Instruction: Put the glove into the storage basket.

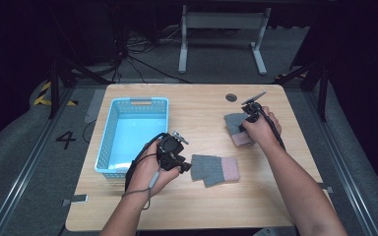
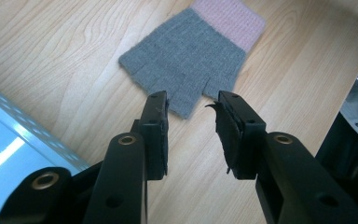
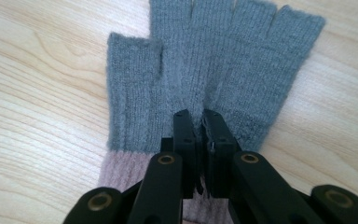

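Pinching the far glove (image 3: 223,74) near the bench's right edge, right tool (image 3: 200,135) has started; left tool (image 2: 191,121) spread before near glove (image 2: 191,60); basket (image 1: 109,142) empty, both gloves left.

Bright, even light falls from above on the table (image 1: 202,206), while the floor around it sinks into darkness. A white glare streak lies inside the basket (image 1: 109,140). Shadows beside the basket are soft; both gripper views blur slightly.
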